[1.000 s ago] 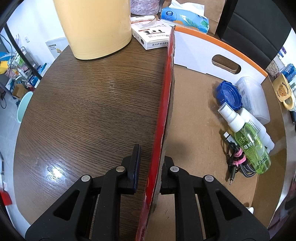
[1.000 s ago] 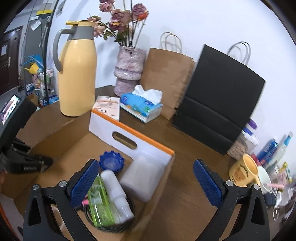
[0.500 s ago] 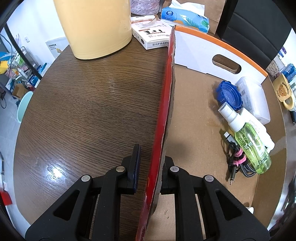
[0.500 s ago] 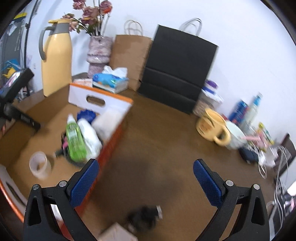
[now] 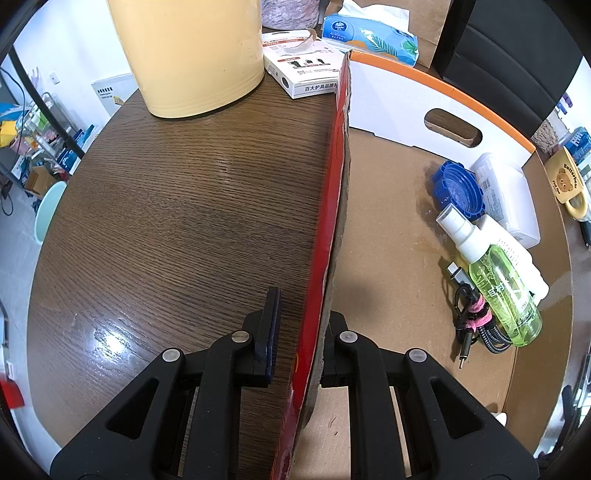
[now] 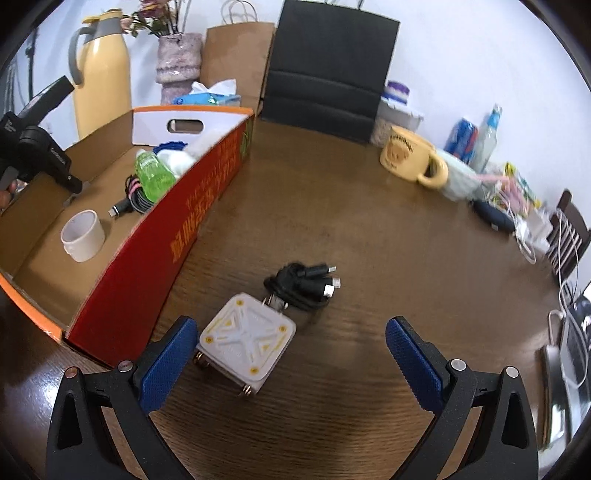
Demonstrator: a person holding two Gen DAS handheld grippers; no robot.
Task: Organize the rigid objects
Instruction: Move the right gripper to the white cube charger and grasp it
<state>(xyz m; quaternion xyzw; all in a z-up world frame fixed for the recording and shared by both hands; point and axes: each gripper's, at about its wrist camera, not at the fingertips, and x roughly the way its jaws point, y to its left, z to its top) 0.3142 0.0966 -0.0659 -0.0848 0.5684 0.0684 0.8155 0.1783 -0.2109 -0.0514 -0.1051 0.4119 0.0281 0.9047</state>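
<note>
Worktop (image 6: 369, 229): round, dark wood grain.

Cardboard tray-box (image 6: 207, 177): red outer side, orange rim, white far end w/ handle slot; sits on left part of worktop in right-wrist view.

Left gripper (image 5: 301, 332): jaws clenched on the box's long red side wall, one finger outside, one inside. Also seen at far left edge of right-wrist view, on the wall.

Box contents:
- green spray bottle (image 5: 504, 291), lying flat, right side of box floor
- white bottle (image 5: 515, 254), touching green one, just behind it
- blue cap (image 5: 458, 184), near white end wall
- clear plastic case (image 5: 506, 195), just beside blue cap
- coiled cable w/ pink tie (image 5: 476, 321), touching green bottle
- small white cup (image 6: 83, 236), upright, near end of box, well apart from the rest

Right gripper (image 6: 291, 358): jaws released, wide apart, nothing between pads, above worktop just right of box.

On worktop, outside box:
- white square charger (image 6: 247, 338), yellow markings, beside left blue pad; contact w/ pad can't tell
- black cable bundle (image 6: 301, 282), touching charger's far side
- yellow mug (image 6: 408, 157), far right
- yellow jug (image 5: 192, 55), far left
- tissue pack (image 5: 369, 35), far side
- black bag (image 6: 328, 70) and brown paper bag (image 6: 236, 51), at wall
</note>
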